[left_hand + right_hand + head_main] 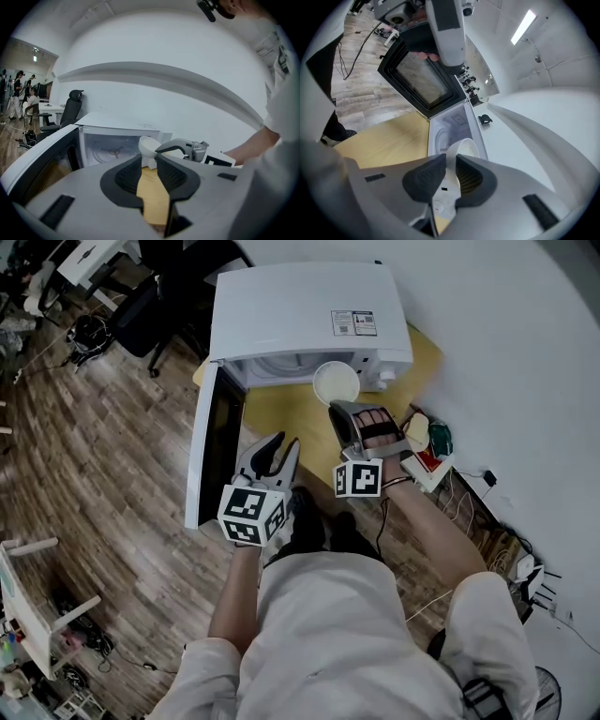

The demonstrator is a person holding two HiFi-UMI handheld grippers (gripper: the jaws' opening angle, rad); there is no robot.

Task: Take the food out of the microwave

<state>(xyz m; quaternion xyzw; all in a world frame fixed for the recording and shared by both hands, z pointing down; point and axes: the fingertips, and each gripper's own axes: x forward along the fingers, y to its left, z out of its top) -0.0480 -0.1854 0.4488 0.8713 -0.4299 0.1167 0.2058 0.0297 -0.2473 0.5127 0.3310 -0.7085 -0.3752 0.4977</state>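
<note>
- Head view: the white bowl [336,382] hangs at the mouth of the microwave [300,306], above the yellow tabletop [281,413]. The right tool [343,409] grips the bowl's near rim, so the bowl lies straight ahead of that tool, on the cavity side. The left tool [274,448] is near, to the bowl's left and closer to the person, just beside the open door [211,442]. Small clutter [427,442] sits at the tabletop's right edge.
- Left gripper view: its jaws stand slightly apart with nothing between them, and only tabletop shows through the gap. The bowl is ahead, past the tips and apart from them.
- Right gripper view: the pads are pressed on the bowl's wall, one inside the rim and one outside. The lit cavity [450,124] lies just behind the bowl. What the bowl holds I cannot make out.
- Judgement: the way back over the tabletop looks free. The door and the left tool, both on the left, are what the bowl must clear.
</note>
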